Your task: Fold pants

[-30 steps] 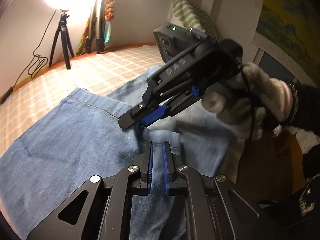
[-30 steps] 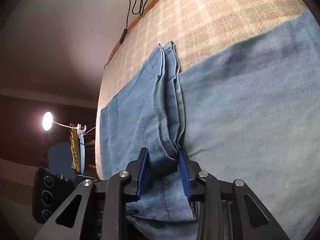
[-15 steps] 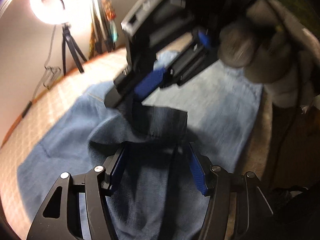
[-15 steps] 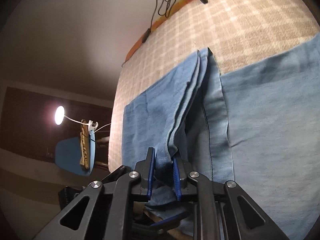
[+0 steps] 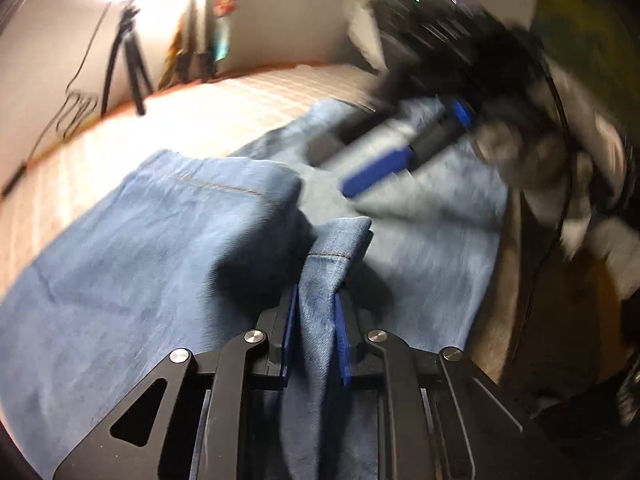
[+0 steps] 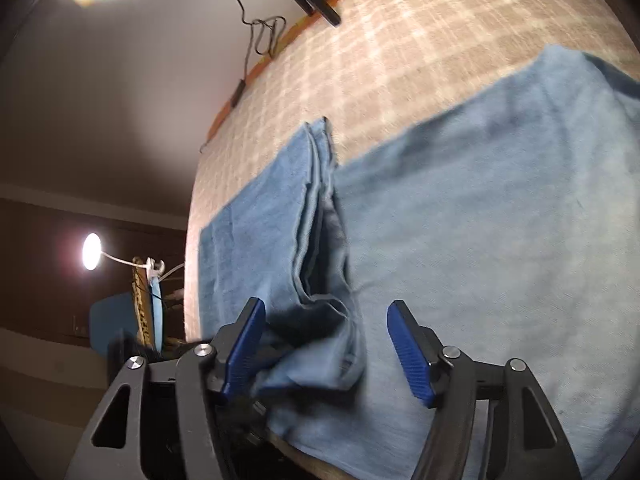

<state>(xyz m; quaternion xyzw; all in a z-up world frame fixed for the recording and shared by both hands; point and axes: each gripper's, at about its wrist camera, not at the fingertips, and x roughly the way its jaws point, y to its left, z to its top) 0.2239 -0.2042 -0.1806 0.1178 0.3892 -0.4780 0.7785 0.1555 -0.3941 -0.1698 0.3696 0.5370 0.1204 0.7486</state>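
Handover of the hem. One second back the right gripper (image 6: 326, 344) pinches the bunched cuff edge while the left gripper (image 5: 314, 336) sits closed and empty just below it. Half a second back the left jaws stand wide around the lifted fabric. Now the roles are swapped: the left jaws are closing, narrow, with a fold of the hem (image 5: 340, 240) standing up between the blue pads; pads look pressed on the denim. The right jaws are opening, wide, pads clear of the cloth on both sides, though the crumpled cuff lies slack between them. In the left wrist view the right gripper is a blurred shape above and to the right, held in a gloved hand (image 5: 560, 152).

Judgement: the corner has passed from right to left. This frees the right gripper to take a second hold elsewhere before the fold is carried over.

Pants (image 6: 500, 208): blue denim, lying on a checked bed cover (image 6: 400, 40), near its front edge. In the right wrist view one leg runs away from the camera, its long axis pointing up and slightly left toward the far edge of the bed, with stacked edges (image 6: 316, 152) along its right side. A broader panel spreads to the right. The waist end cannot be located.
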